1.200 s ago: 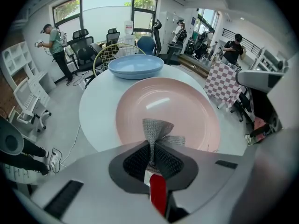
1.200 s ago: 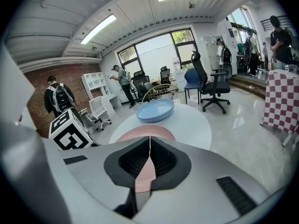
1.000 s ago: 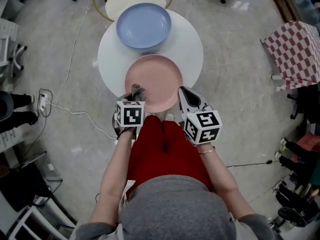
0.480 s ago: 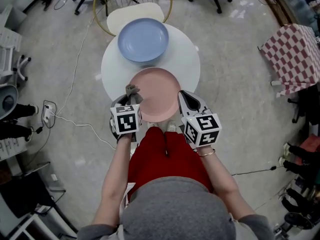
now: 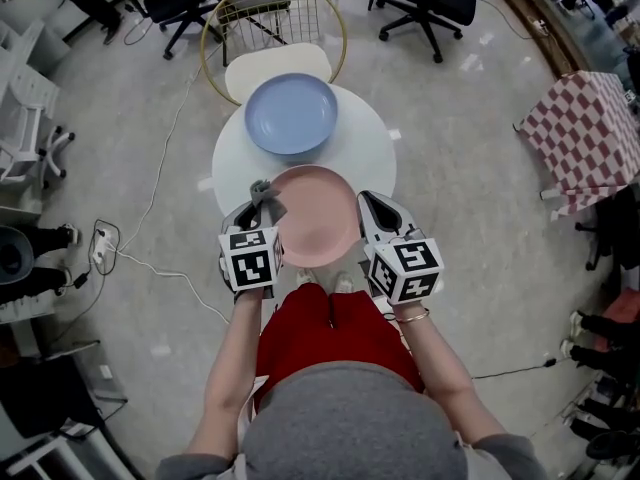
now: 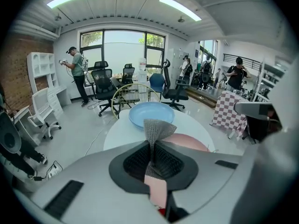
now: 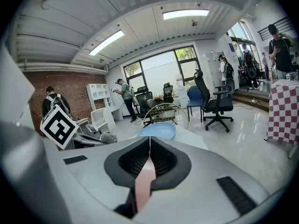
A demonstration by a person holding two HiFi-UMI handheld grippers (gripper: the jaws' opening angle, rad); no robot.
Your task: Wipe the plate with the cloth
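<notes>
Plate point(image 5: 315, 218), the pink one: where is it?

On the round white surface point(image 5: 365, 143), at the near edge, close to the person. Blue plate point(image 5: 292, 114) sits just beside it on the far side.

Gripper states?

Right gripper point(image 5: 371, 208) is clenched on the plate's right rim; the right gripper view shows the pink edge running between its jaws. Left gripper point(image 5: 259, 208) is clamped on the cloth point(image 5: 264, 196), a grey mesh that sticks up past the jaw tips.

Is the cloth on the plate?

It's at the plate's left rim. Can't tell whether it touches.
</notes>
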